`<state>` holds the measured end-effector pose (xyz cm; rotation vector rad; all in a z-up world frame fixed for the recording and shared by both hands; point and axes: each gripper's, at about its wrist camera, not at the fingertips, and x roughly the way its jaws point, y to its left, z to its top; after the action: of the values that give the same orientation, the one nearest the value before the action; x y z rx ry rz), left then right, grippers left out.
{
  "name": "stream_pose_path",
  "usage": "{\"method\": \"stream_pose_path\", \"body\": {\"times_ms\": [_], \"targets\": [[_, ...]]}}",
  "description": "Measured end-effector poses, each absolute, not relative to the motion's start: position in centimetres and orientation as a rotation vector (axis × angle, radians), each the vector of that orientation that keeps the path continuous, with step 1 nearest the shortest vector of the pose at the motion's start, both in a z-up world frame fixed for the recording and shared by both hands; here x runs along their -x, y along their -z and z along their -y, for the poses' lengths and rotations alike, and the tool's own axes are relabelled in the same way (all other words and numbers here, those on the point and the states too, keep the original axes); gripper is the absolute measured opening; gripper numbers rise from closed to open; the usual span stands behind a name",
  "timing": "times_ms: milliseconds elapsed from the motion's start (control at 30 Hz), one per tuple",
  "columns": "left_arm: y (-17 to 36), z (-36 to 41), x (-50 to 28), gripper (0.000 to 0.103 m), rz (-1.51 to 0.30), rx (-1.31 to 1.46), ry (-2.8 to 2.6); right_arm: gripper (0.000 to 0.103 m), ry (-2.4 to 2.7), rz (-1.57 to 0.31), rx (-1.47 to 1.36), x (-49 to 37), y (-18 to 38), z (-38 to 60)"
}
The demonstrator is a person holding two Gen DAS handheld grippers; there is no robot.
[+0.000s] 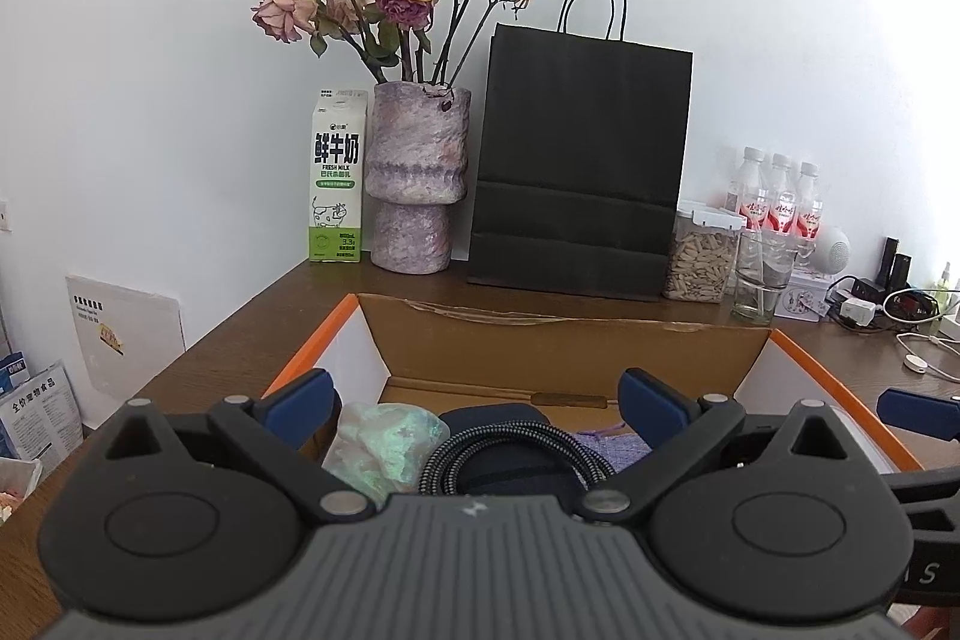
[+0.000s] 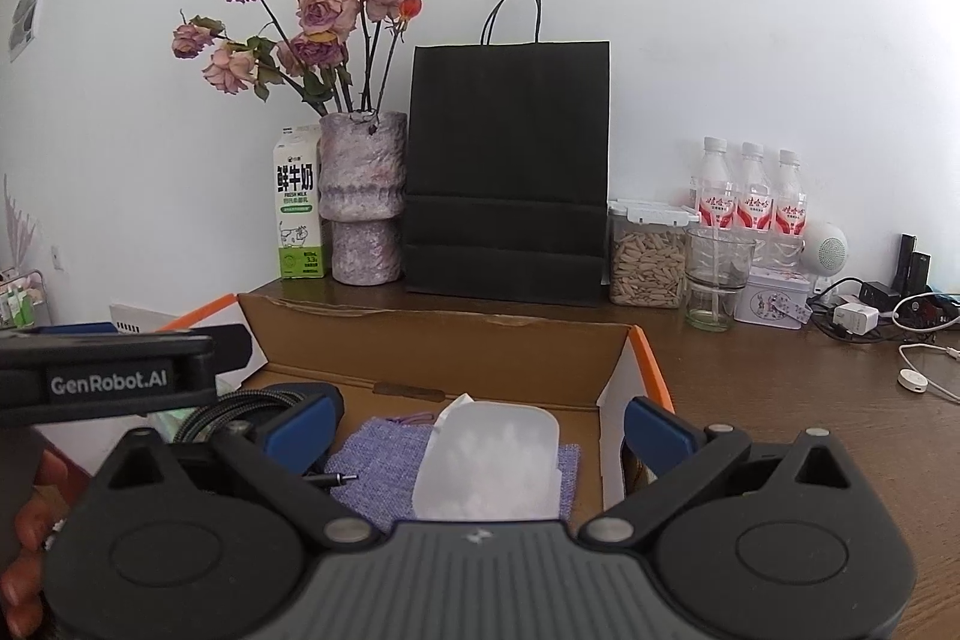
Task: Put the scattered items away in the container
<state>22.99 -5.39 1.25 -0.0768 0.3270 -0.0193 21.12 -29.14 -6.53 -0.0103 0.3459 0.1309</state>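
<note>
A: What does my left wrist camera show?

B: My left gripper [image 1: 474,403] hangs over the cardboard box [image 1: 558,340] with its jaws spread wide and nothing between them. Below lie an iridescent crumpled wrapper [image 1: 384,445], a braided cable [image 1: 480,451] coiled on a dark pouch [image 1: 498,415], and an edge of purple cloth [image 1: 606,442]. Behind the box stand a milk carton [image 1: 337,178], a vase [image 1: 417,178] and a black paper bag [image 1: 579,166].

A: And the right wrist camera?

B: My right gripper [image 2: 483,427] is spread too, holding nothing. Under it a translucent tissue pack [image 2: 489,460] rests on the purple cloth [image 2: 384,466], inside the box [image 2: 432,346]. My left gripper [image 2: 108,370] shows at the left edge.
</note>
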Motion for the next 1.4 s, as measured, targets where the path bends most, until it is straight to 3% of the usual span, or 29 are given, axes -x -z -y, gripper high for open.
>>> {"method": "stream_pose_path", "body": {"times_ms": [1067, 1400], "targets": [[-0.7, 5.7, -21.9, 0.103, -0.298, 0.080, 0.046, 0.103, -0.147, -0.370, 0.005, -21.0, 7.0, 29.6], [-3.5, 5.5, -20.3, 0.103, -0.253, 0.028, 0.025, 0.103, -0.170, -0.380, 0.001, -20.4, 6.0, 29.7]]}}
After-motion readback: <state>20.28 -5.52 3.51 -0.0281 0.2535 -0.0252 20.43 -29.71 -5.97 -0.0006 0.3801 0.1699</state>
